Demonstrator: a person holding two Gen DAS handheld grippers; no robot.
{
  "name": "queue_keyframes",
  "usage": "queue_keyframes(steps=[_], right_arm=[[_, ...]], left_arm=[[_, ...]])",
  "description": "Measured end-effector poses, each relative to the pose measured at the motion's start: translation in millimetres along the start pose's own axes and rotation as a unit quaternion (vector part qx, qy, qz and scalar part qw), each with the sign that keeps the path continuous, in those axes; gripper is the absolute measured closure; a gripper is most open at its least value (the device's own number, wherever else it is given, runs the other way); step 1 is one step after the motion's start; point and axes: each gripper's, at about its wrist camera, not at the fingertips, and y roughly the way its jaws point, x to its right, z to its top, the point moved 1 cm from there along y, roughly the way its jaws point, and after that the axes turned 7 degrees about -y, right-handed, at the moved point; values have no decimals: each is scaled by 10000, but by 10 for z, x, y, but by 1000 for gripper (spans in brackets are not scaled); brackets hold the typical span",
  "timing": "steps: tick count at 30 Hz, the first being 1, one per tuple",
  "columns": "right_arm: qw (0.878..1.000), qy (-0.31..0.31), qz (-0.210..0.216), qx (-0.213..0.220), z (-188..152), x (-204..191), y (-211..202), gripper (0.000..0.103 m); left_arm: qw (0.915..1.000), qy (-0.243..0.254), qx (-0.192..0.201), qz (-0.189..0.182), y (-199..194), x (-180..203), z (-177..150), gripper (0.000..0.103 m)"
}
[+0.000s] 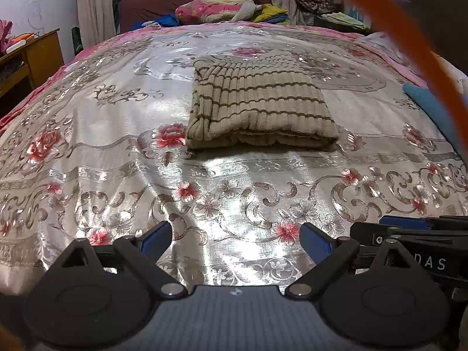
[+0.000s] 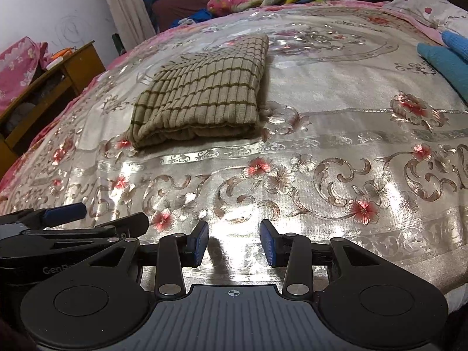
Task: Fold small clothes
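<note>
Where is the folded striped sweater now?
The folded striped sweater lies mid-bedspread, beyond both grippers; blue cloth lies toward the right edge.

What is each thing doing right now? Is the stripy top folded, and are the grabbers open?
Striped top: folded, flat on the bedspread, untouched.
Blue cloth: lying at the bed's right edge, partly out of view.
Left gripper: open wide, empty.
Right gripper: open, empty.
</note>
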Motion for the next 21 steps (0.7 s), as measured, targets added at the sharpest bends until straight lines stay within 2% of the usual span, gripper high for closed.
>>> queue_keyframes(steps=[21], right_arm=[[10000,-7,-6,-2,-4,-7,4,64]], left_arm=[[10000,2,3,52,-6,-1,-13,4]])
